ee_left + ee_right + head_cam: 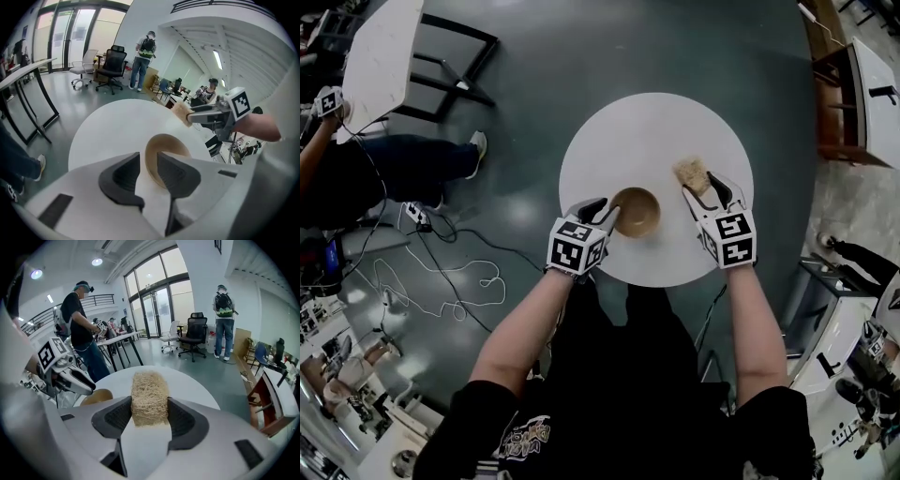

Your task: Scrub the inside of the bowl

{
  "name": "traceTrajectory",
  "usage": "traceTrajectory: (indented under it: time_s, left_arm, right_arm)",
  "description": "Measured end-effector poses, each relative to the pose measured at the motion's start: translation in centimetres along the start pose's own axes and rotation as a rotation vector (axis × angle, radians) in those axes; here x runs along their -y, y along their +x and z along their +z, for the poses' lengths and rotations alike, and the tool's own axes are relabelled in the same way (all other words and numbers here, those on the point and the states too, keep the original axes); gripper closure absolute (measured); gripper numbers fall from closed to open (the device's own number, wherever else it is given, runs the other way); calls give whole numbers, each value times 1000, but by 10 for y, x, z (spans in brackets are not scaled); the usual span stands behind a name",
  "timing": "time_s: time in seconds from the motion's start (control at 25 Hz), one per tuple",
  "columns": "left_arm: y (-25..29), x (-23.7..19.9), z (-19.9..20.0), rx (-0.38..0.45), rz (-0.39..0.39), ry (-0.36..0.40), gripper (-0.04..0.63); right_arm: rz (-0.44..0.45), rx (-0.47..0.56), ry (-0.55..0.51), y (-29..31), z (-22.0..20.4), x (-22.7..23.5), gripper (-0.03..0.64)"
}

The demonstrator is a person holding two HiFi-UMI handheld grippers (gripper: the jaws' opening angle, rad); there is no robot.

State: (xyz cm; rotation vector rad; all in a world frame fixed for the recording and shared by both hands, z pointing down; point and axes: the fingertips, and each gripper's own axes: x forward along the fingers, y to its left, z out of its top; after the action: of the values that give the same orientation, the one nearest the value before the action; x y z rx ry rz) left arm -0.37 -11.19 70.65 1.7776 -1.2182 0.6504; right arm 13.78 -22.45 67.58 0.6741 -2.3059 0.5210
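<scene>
Bowl (636, 211), tan, upright on the round white table (609, 141). Right gripper (703, 187) clenches the fibre scrubber (690, 172), which we place just right of the bowl, clear of its rim (long axis pointing away from us). Left gripper (604, 211), the nearer one, stands released, jaws astride the bowl's left rim. We judge that the scrubber must go leftward and down into the bowl.

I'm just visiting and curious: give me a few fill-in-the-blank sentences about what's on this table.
The fibrous scrubber is clamped in the ___ gripper. The wooden bowl stands on a round table coloured ___. The bowl's inside is ___.
Missing words: right; white; empty.
</scene>
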Motion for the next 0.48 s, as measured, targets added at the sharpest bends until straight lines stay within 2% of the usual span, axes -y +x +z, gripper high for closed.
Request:
traceTrajectory:
  time_s: [0.36, 0.44, 0.48]
  left_arm:
    - [27, -12, -5, -69, 20, 30, 495]
    - [27, -13, -3, -62, 30, 36, 565]
    - [27, -13, -1, -56, 33, 36, 572]
  right_arm:
    - [45, 28, -7, -21, 3, -23, 371]
    - [52, 27, -9, -23, 2, -27, 371]
    - [55, 26, -9, -24, 2, -29, 371]
